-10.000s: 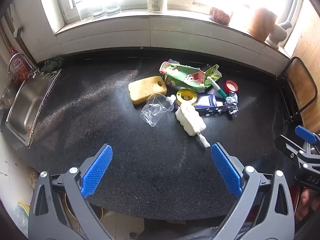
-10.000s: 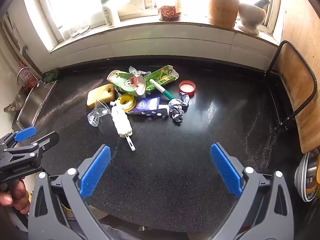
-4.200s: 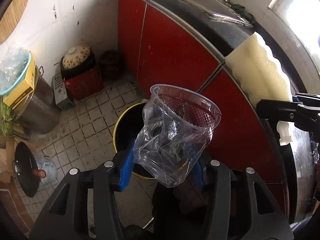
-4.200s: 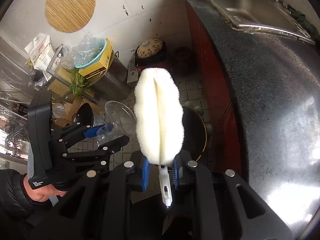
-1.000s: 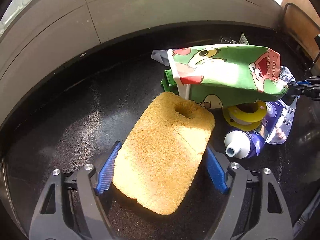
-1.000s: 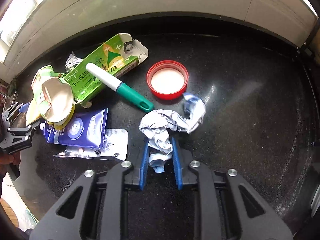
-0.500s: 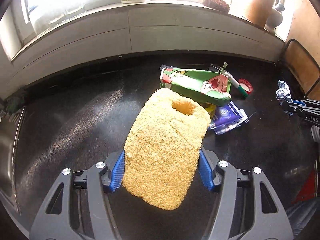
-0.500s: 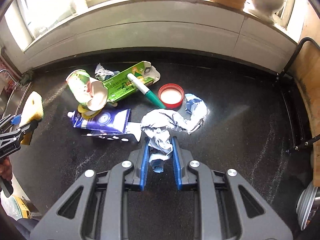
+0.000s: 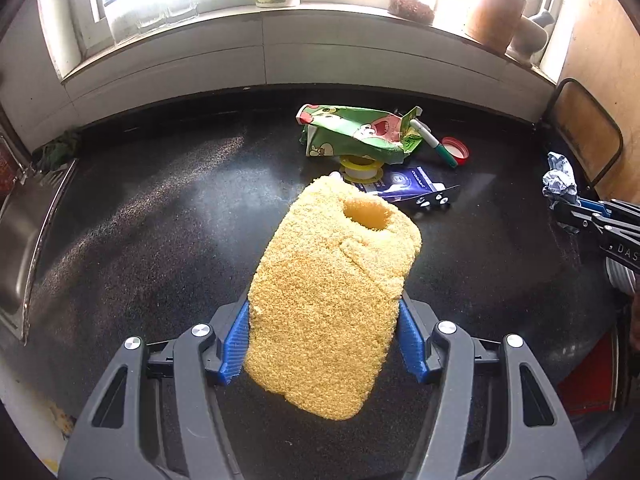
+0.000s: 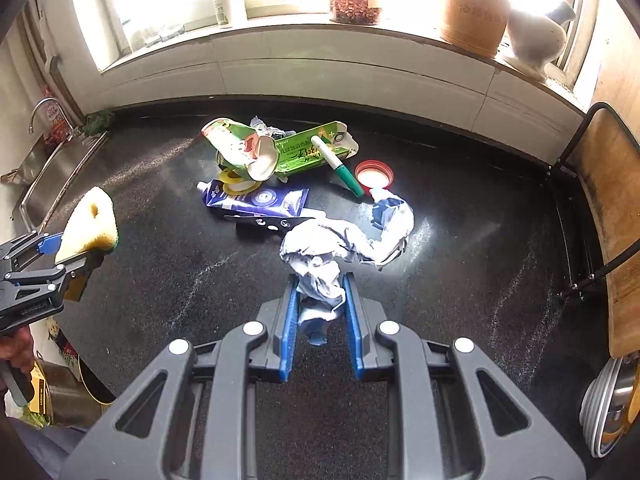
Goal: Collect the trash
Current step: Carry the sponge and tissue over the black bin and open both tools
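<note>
Left gripper (image 9: 322, 342): lifted clear above the black counter (image 9: 160, 240), its blue pads (image 9: 236, 340) pinching the sides of a yellow sponge (image 9: 332, 292).
Sponge: held flat, its round hole on the far end, pointing toward the litter; in the right wrist view it shows at the left edge (image 10: 90, 222), over the counter near the sink (image 10: 48, 176).
Right gripper (image 10: 320, 312): fingers pressed nearly together on a crumpled foil wad (image 10: 344, 248), which bulges out ahead of the tips; in the left wrist view the wad (image 9: 558, 178) sits at the far right, off the counter surface.
Counter litter: a green snack bag (image 9: 352, 134) lies over a yellow tape roll (image 9: 360, 168); just beside it a flattened green carton (image 10: 312, 152) with a green-and-white marker (image 10: 336, 164) resting across it.
Tube: a blue tube (image 10: 260, 198) lies in front of the tape, touching a blister strip (image 10: 268, 222) on its near side.
Lid: a red lid (image 10: 374, 176) sits open side up by the marker's green end.
Sill: a bottle (image 10: 222, 0), a jar (image 10: 354, 6), a wooden canister (image 10: 474, 8) and a white pot (image 10: 534, 36) stand along the bright window.
Right edge: a wooden board (image 10: 612, 216) in a black wire frame leans beside the counter.
</note>
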Motion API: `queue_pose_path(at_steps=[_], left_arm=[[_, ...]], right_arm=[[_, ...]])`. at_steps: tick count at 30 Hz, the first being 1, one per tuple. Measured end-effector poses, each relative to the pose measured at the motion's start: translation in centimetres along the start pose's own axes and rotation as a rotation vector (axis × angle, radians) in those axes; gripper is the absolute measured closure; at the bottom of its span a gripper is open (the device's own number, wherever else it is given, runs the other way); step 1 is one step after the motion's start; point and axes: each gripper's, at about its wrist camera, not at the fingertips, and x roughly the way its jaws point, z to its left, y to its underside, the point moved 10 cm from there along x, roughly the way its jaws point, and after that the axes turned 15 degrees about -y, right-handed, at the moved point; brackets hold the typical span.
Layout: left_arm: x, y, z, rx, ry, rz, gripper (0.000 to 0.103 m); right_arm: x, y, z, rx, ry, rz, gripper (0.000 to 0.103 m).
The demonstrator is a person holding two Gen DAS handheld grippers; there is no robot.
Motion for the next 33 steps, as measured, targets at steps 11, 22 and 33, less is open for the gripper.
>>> queue_pose_path(at_steps=[11,22,33], left_arm=[[-2.4,1.1,3.8,-0.092,-0.072,-0.024,0.042],[-6.1,9.7,17.5,-0.362,-0.304,0.021,0.042],[-9.8,27.1,29.4,-0.706,-0.549,0.187,0.042]], right_arm=[[-0.1,-0.7,3.6,-0.092,-0.045,0.005,0.081],[5.1,-1.9,21.0,-0.420,-0.280,0.112,0.081],[10.0,7.7,45.4,-0.781,-0.674,0.380,0.081]])
